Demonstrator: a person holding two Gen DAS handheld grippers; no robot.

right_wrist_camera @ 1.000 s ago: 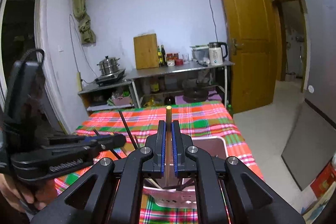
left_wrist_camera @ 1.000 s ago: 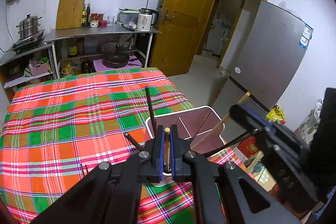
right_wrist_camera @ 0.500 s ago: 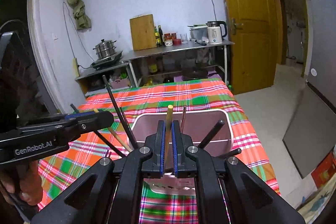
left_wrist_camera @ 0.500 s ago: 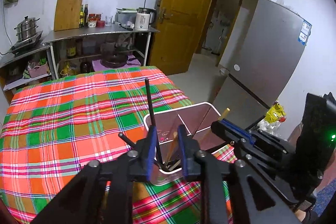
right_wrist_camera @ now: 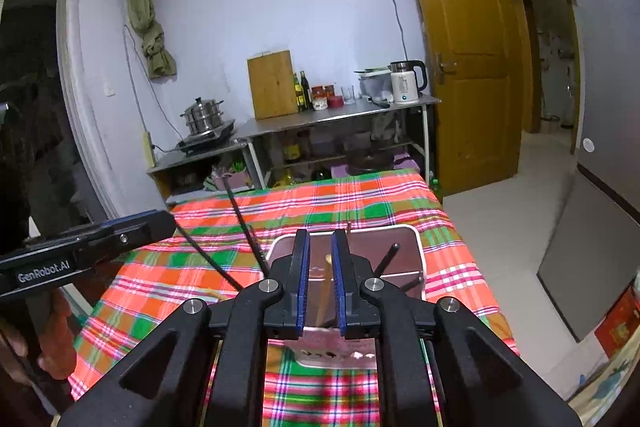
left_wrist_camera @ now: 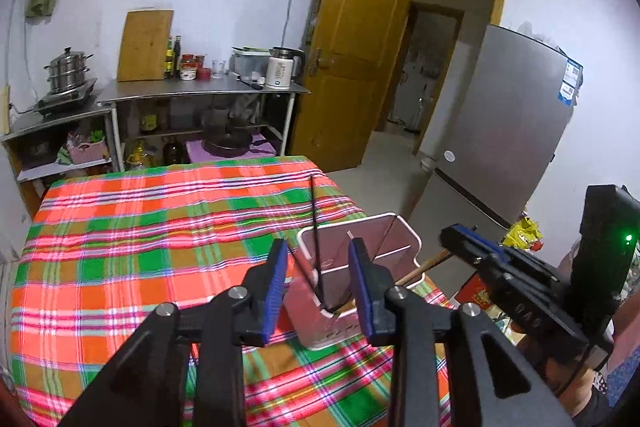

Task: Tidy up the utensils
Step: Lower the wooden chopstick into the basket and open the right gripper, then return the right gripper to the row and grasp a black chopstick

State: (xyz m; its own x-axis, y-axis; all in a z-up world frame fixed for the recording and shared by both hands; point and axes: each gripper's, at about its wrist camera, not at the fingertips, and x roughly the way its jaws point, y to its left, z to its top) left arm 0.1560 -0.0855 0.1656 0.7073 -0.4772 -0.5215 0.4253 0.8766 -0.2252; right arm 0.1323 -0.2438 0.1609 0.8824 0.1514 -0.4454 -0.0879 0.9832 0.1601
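A pink utensil holder with a white rim (left_wrist_camera: 400, 225) (right_wrist_camera: 416, 247) stands on the plaid tablecloth near the table's right edge. Black chopsticks (left_wrist_camera: 314, 223) (right_wrist_camera: 244, 223) and wooden chopsticks (left_wrist_camera: 424, 265) (right_wrist_camera: 329, 279) stand in it. My left gripper (left_wrist_camera: 318, 267) is open and empty just above the holder's near-left compartment. My right gripper (right_wrist_camera: 320, 255) is open, its jaws a little apart around a wooden chopstick that stands loose in the holder. The right gripper also shows in the left wrist view (left_wrist_camera: 472, 247), and the left gripper shows in the right wrist view (right_wrist_camera: 132, 227).
The plaid tablecloth (left_wrist_camera: 140, 235) (right_wrist_camera: 360, 199) covers the table. Behind it stand metal shelves with a steamer pot (left_wrist_camera: 68, 71), cutting board (left_wrist_camera: 146, 45) and kettle (left_wrist_camera: 282, 71). A grey fridge (left_wrist_camera: 504, 131) and a yellow door (left_wrist_camera: 356, 55) are to the right.
Both grippers opened and let their wooden chopsticks drop into the holder. The left gripper opened first and now stands wide; the right opened just now.
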